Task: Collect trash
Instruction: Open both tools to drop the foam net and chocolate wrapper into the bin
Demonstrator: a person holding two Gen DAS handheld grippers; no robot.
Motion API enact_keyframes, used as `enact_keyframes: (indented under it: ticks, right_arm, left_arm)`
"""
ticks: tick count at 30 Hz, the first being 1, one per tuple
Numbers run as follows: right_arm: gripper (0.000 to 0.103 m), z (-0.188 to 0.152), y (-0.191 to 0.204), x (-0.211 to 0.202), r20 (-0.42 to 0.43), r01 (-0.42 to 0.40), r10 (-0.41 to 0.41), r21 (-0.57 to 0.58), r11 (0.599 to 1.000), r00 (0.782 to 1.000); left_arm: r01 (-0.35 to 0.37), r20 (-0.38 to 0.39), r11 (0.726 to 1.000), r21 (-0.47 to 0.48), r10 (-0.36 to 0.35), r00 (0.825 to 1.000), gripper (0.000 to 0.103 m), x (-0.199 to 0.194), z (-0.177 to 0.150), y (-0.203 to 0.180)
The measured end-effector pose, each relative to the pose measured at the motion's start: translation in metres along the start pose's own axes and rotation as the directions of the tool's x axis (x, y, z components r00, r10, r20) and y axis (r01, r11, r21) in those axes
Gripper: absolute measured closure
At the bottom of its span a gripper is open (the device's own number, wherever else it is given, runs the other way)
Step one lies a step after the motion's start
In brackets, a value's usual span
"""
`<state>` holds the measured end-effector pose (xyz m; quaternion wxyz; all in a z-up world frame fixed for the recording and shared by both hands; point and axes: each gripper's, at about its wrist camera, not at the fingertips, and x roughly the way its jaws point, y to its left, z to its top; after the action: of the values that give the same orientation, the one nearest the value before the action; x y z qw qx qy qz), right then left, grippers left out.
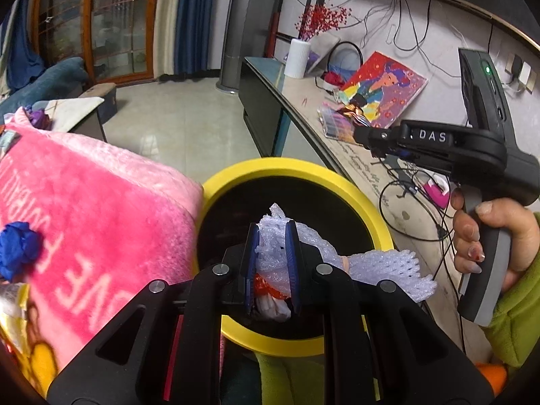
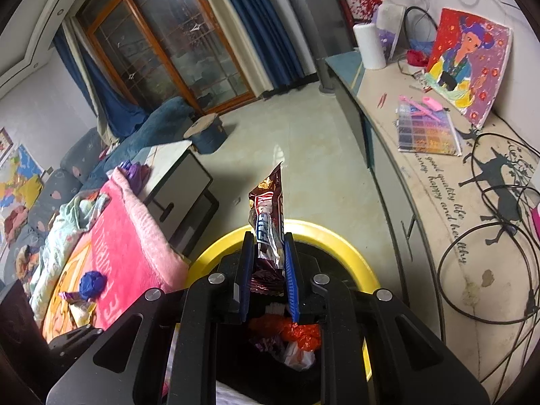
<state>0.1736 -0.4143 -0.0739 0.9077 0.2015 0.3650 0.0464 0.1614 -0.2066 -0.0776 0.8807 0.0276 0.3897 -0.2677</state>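
My left gripper (image 1: 273, 236) pinches soft white foam netting (image 1: 381, 266); my right gripper (image 2: 268, 248) pinches a crinkly foil wrapper (image 2: 268, 212). Below both: a round yellow-rimmed bin (image 2: 357, 260) holding crumpled scraps (image 2: 300, 337).

One yellow-rimmed bin (image 1: 297, 172), two grippers, one foam net (image 1: 381, 266), one snack wrapper (image 2: 268, 222), one blue paper ball (image 1: 17, 249).

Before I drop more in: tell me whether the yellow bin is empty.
Not empty: the yellow bin already holds crumpled orange and white wrappers.
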Motion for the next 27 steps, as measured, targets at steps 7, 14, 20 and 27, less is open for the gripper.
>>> enact_keyframes:
  ticks: [7,14,20,27]
  right_arm:
    - [0.086,-0.008,0.004,0.013,-0.054,-0.008,0.008,-0.015,1.0,0.999]
    - [0.084,-0.015,0.005,0.025,-0.097,-0.01,0.008,-0.015,1.0,0.995]
    - [0.08,-0.017,0.005,0.029,-0.114,-0.016,0.015,-0.009,1.0,0.993]
    - [0.056,-0.017,0.003,0.027,-0.105,-0.007,0.007,0.002,1.0,0.994]
  left_arm:
    - [0.002,-0.028,1.0,-0.001,-0.002,1.0,0.091,0.013,-0.006,0.0]
    - [0.008,-0.037,1.0,-0.028,-0.009,0.999,0.089,0.021,-0.009,0.006]
    - [0.013,-0.032,0.998,-0.062,-0.015,0.999,0.066,0.02,-0.01,0.012]
    - [0.018,0.0,0.992,-0.128,-0.019,1.0,0.017,0.007,-0.008,0.027]
